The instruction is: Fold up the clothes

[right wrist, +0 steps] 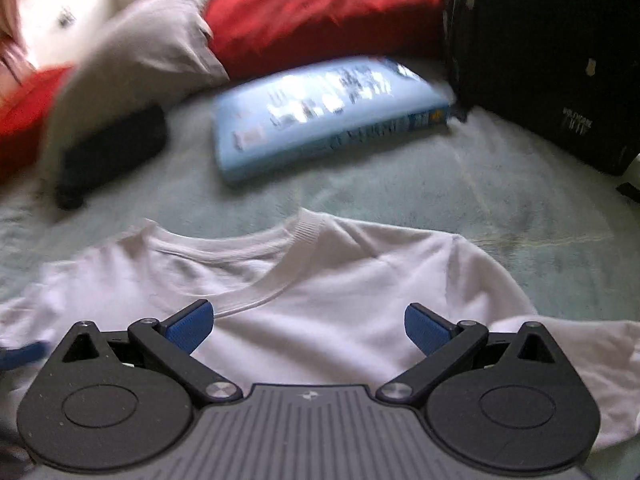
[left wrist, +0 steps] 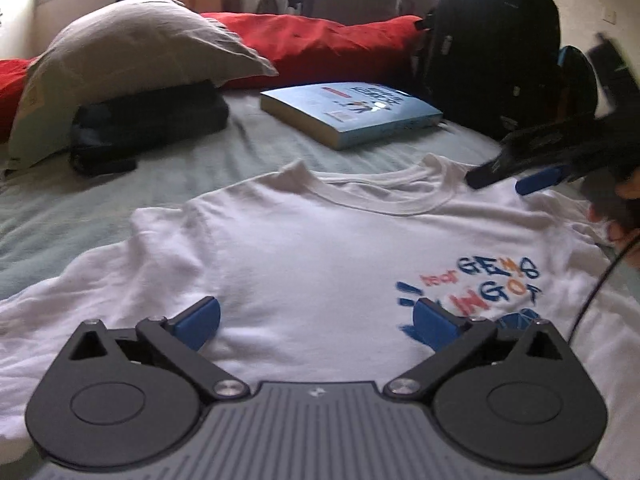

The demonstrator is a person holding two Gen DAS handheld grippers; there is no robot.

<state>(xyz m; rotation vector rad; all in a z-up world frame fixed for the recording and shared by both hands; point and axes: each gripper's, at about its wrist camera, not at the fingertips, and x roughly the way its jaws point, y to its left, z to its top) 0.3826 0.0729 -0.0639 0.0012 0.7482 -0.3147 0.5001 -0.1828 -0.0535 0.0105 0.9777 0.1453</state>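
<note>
A white T-shirt (left wrist: 304,256) with a colourful print (left wrist: 480,284) lies flat, front up, on the pale green bedsheet (left wrist: 80,208). My left gripper (left wrist: 316,316) hovers over the shirt's chest with its blue pads wide apart and nothing between them. My right gripper (right wrist: 308,330) is open above the shirt (right wrist: 340,304), just below the collar (right wrist: 280,280) on the right shoulder side; that view is blurred. In the left wrist view the right gripper (left wrist: 520,176) shows at the right edge over the shoulder, held by a hand (left wrist: 624,200).
Past the collar lies a light blue book (left wrist: 352,112). A grey pillow (left wrist: 132,60) rests on a folded dark garment (left wrist: 148,120) at the left. Red bedding (left wrist: 320,48) runs along the back. A black backpack (left wrist: 492,48) stands at the back right.
</note>
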